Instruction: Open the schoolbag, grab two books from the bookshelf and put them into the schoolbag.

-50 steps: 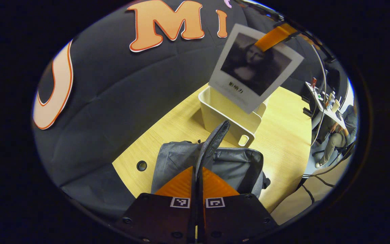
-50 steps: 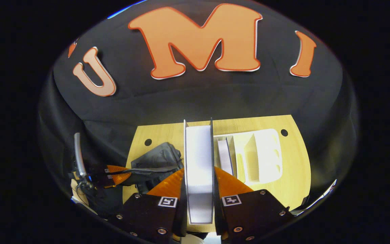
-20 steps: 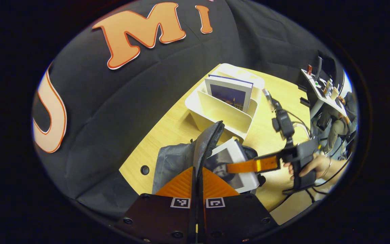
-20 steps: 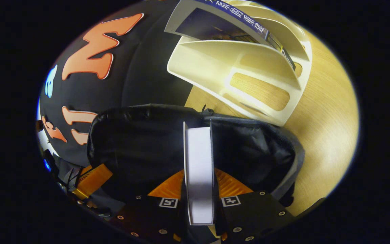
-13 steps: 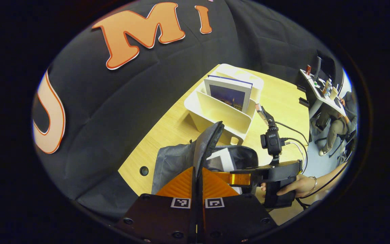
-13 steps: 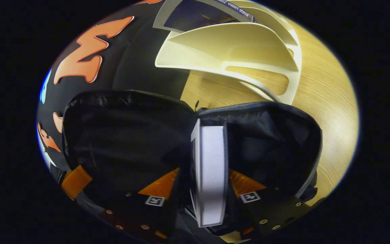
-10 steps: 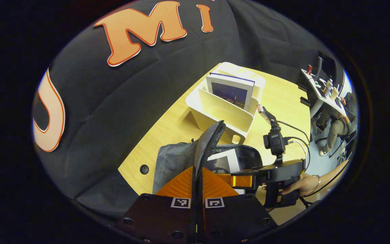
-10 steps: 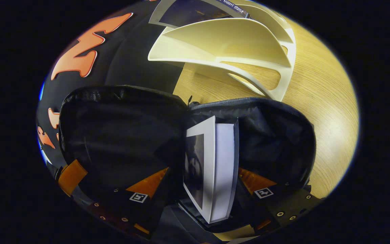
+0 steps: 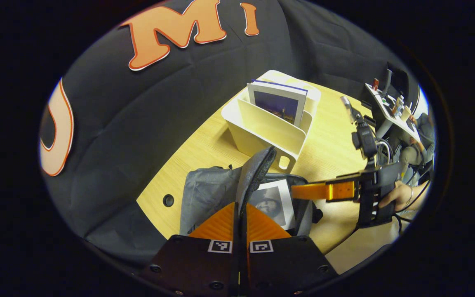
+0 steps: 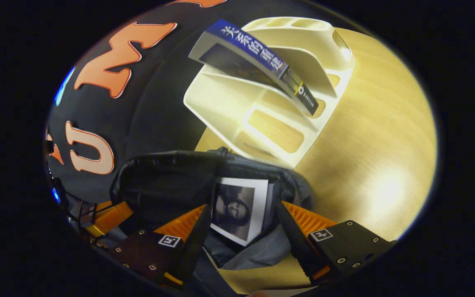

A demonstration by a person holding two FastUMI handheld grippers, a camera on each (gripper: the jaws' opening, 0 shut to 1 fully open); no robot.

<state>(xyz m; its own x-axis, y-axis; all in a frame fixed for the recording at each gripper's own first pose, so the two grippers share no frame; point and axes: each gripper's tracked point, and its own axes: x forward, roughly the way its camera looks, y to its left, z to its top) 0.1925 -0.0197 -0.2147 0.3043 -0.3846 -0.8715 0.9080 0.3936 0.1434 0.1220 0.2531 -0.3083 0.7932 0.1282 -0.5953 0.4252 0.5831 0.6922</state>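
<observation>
Schoolbag (image 9: 221,194) lies open on the bench (image 9: 336,123), its flap (image 9: 258,169) pinched in the left gripper (image 9: 241,214). One book (image 10: 239,208) now rests inside; the right gripper (image 10: 241,222), fingers spread wide, has just released it and lifted away. Second book (image 9: 278,105) waits in the bookshelf (image 9: 262,132) at 12 o'clock, likely next.

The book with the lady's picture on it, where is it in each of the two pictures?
Left gripper view: the portrait book lies inside the open schoolbag, low in the middle, just right of the raised flap.
Right gripper view: the portrait book sits low in the middle, in the schoolbag's dark opening, between the open fingers of the right hand-held gripper.
Shared landmark: the cream bookshelf beyond the bag, with a blue book in it.
</observation>
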